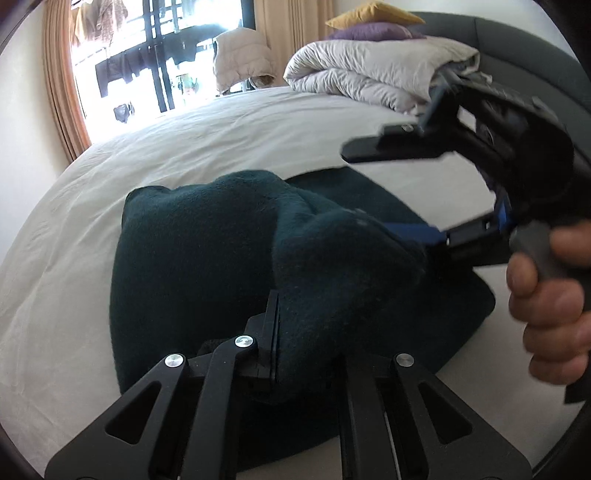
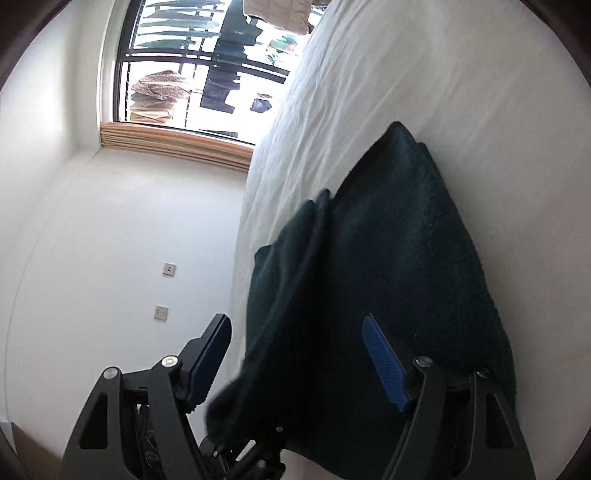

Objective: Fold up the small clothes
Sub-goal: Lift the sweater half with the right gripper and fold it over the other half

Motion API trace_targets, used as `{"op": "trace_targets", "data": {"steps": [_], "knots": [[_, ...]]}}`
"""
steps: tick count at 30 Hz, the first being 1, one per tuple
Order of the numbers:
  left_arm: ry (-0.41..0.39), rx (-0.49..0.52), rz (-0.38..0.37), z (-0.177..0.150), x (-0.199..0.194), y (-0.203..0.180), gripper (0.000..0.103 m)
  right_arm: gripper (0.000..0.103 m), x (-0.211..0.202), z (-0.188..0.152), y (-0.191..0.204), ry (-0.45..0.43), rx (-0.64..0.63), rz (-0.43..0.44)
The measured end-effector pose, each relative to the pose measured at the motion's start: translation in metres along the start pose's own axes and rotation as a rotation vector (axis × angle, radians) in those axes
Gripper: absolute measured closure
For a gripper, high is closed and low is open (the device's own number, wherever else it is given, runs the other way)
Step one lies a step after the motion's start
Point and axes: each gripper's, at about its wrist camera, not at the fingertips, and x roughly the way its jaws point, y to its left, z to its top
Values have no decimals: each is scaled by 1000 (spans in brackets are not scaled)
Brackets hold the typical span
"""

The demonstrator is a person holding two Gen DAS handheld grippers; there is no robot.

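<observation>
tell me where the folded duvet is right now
In the left wrist view the folded duvet sits at the top right on the white bed, under the purple and yellow pillows, beyond the dark green garment.

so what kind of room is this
Most likely a bedroom: a wide bed under a white sheet, a rolled pale grey duvet with purple and yellow pillows by the grey padded headboard.
</observation>
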Motion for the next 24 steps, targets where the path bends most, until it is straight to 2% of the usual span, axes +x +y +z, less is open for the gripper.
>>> {"op": "trace_targets", "data": {"steps": [2,6,10,12,15,18,20,24], "knots": [[-18,74,45,-8,2,-12,96,26,9,3,5,9,-3,2],[-40,84,43,-9,-4,-10,96,26,27,14,25,54,-30,4],[-55,84,43,-15,-10,-12,96,26,55,19,45,131,-92,-65],[-58,91,42,-23,-11,1,96,29,69,25,47,151,-101,-115],[-50,76,25,-24,-7,5,96,38,80,31,48,153,-111,-156],[-39,56,6,-25,-7,10,96,50,87,35,48,147,-129,-196],[-33,55,1,-26,-8,10,96,64,89,37,47,143,-142,-221],[-21,49,-7,-22,-5,10,96,77,88,37,47,121,-167,-251]]}}
